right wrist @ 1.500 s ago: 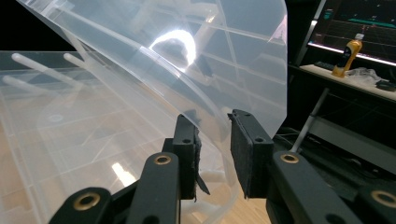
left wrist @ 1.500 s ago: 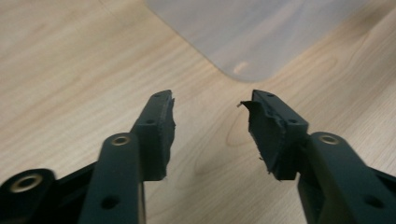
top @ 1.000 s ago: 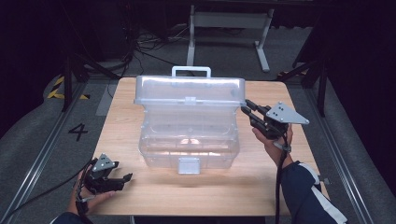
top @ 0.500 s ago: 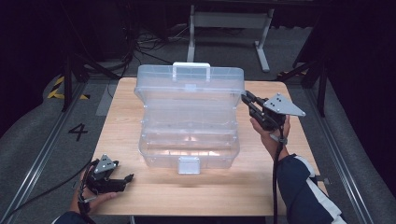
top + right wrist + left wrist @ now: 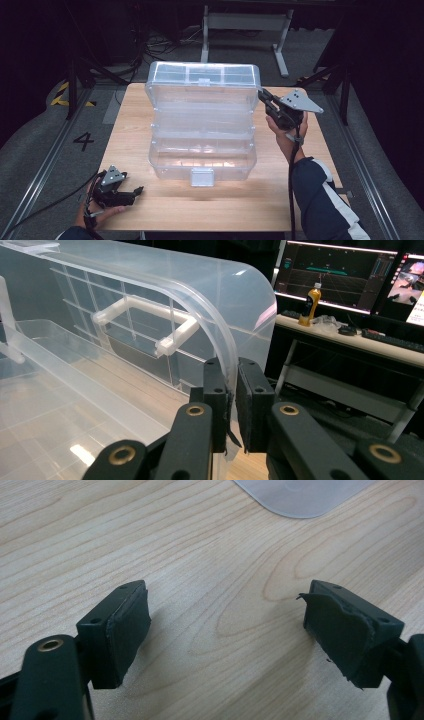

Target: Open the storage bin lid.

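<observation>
Since the earlier frames, the lid of the clear plastic hinged storage box is swinging up, now standing near upright at the box's far side. Right gripper is pinching the lid's right edge, jaws closed tight on the thin wall. Left gripper is resting spread wide on the wooden table, holding nothing, its jaws having just been opening. Judged: opening nearly done; releasing the lid remains.

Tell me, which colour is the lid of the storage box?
The lid is clear, colourless plastic; it shows best in the right gripper view.
</observation>
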Demonstrator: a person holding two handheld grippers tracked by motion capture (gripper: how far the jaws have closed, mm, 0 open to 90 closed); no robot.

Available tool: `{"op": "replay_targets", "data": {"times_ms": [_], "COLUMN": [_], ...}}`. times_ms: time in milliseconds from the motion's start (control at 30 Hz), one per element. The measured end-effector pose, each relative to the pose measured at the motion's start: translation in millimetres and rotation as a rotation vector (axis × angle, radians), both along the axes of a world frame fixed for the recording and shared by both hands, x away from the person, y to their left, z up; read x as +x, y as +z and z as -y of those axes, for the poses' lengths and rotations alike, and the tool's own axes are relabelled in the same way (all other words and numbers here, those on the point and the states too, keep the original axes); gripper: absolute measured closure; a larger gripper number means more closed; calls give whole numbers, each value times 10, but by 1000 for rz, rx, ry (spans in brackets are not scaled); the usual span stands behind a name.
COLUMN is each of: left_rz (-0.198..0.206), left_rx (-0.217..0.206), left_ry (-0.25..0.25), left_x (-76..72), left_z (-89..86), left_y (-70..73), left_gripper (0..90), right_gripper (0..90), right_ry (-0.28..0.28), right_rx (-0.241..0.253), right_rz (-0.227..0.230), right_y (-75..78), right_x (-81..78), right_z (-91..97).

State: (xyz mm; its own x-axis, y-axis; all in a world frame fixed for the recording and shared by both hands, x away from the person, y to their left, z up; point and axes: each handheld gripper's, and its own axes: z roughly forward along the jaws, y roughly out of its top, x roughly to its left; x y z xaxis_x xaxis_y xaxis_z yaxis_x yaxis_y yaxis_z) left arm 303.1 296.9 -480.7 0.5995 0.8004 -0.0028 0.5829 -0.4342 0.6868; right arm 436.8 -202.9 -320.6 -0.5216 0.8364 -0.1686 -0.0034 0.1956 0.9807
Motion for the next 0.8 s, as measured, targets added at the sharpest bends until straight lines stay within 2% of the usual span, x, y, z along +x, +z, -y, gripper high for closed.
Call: {"op": "replay_targets", "data": {"times_ms": [467, 800], "left_rz": [3, -2], "left_rx": [-6, -6], "left_ry": [-5, -2], "left_x": [10, 9], "left_z": [1, 2], "left_y": [-6, -5], "left_gripper": [182, 178], "right_gripper": [843, 842], "right_ry": [16, 29], "right_rx": [6, 22], "right_rz": [-39, -90], "right_y": [75, 134], "right_x": [190, 363], "right_z": [13, 31]}}
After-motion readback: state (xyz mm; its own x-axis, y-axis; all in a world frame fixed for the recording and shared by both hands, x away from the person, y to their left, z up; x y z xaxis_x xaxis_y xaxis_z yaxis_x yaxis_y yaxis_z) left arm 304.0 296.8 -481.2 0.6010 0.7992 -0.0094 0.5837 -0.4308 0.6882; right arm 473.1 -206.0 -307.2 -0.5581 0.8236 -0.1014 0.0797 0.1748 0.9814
